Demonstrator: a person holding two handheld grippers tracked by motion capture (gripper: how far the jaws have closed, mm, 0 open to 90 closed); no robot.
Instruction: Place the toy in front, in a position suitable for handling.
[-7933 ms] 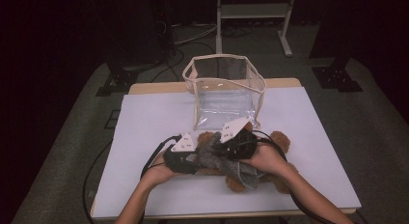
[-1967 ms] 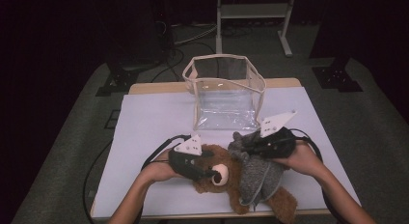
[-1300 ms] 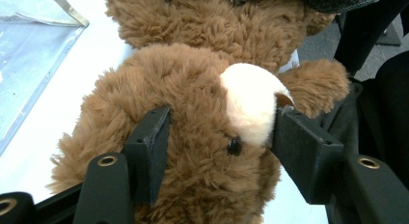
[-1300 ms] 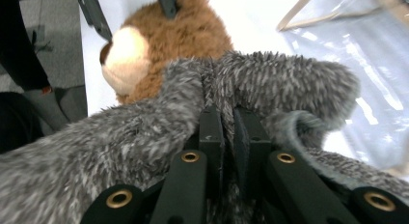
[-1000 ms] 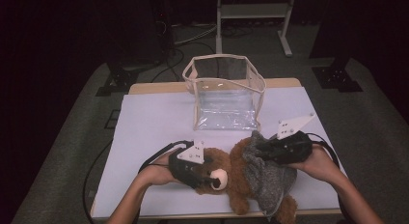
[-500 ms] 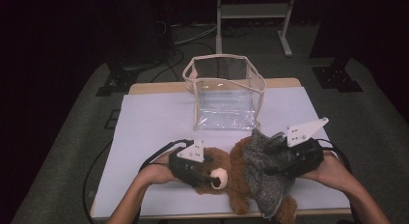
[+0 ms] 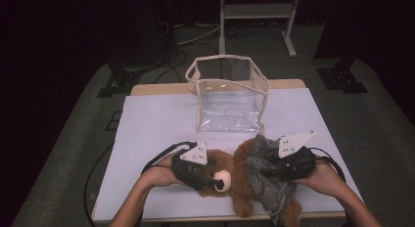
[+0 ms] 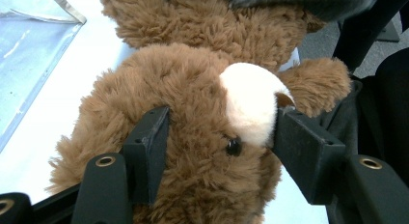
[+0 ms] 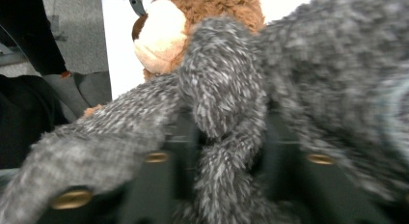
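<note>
A brown teddy bear (image 7: 234,180) lies on its back near the table's front edge, its cream muzzle (image 8: 252,102) toward the left. My left gripper (image 7: 211,179) is shut on the bear's head (image 8: 193,132), one jaw on each side. A grey knitted garment (image 7: 264,174) is bunched over the bear's body. My right gripper (image 7: 268,171) is shut on a fold of that garment (image 9: 226,113), which covers most of its jaws. The bear's lower legs stick out past the garment at the front edge.
A clear plastic bag (image 7: 229,96) with beige trim stands open at the middle back of the white table (image 7: 147,129). Black cables trail from both grippers. Dark floor and a metal stand (image 7: 254,21) lie behind the table.
My right gripper has pulled the grey garment to the right and slightly down over the bear's body, then eased back left. My left gripper has kept its hold on the bear's head.
</note>
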